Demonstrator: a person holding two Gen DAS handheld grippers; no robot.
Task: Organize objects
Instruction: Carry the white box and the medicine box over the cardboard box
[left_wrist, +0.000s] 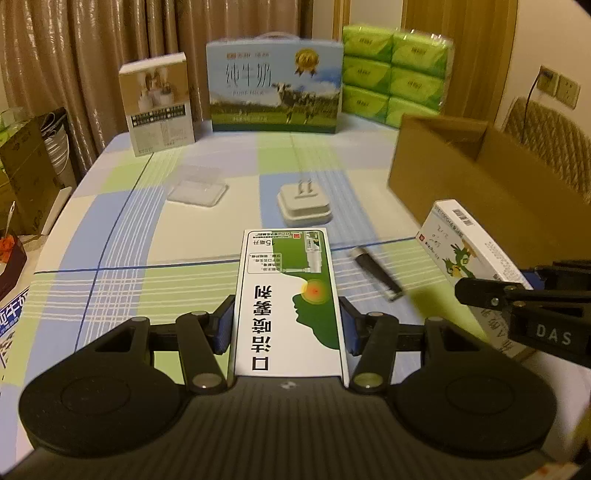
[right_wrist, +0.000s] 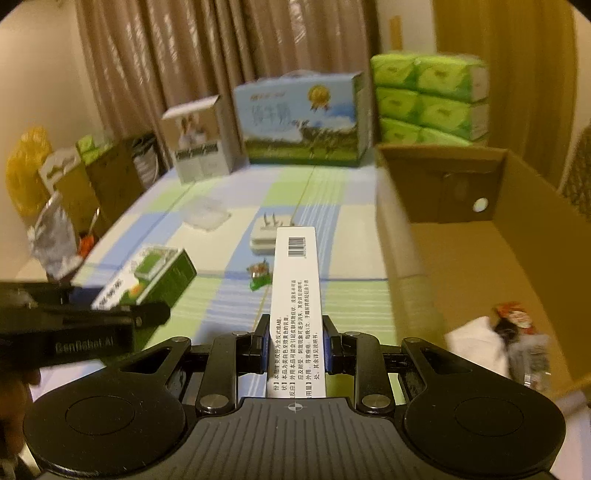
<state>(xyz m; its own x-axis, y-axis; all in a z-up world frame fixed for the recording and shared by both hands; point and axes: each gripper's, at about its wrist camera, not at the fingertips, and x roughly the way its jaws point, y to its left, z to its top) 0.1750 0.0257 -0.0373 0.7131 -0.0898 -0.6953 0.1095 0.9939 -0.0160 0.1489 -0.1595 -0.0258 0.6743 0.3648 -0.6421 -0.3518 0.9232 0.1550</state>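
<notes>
Left wrist view: left gripper (left_wrist: 288, 325) is clamping a green-and-white spray box (left_wrist: 290, 299) off the checked tablecloth (left_wrist: 110, 240); plug adapter (left_wrist: 303, 205) at 12 o'clock, clear plastic tray (left_wrist: 197, 190) at 11 and black pen (left_wrist: 376, 273) at 2 are lying loose, so I'm judging the sorting about half done. Right wrist view: right gripper (right_wrist: 295, 341), nearly closed, is pinching a narrow white medicine box (right_wrist: 295, 295) edge-on; cardboard box (right_wrist: 517, 229) at 2 o'clock is already holding a white bundle (right_wrist: 476, 339), with a small candy wrapper (right_wrist: 258, 275) remaining at 11.

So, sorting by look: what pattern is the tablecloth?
Blue, green and cream plaid tablecloth, clearest in the left wrist view.
</notes>
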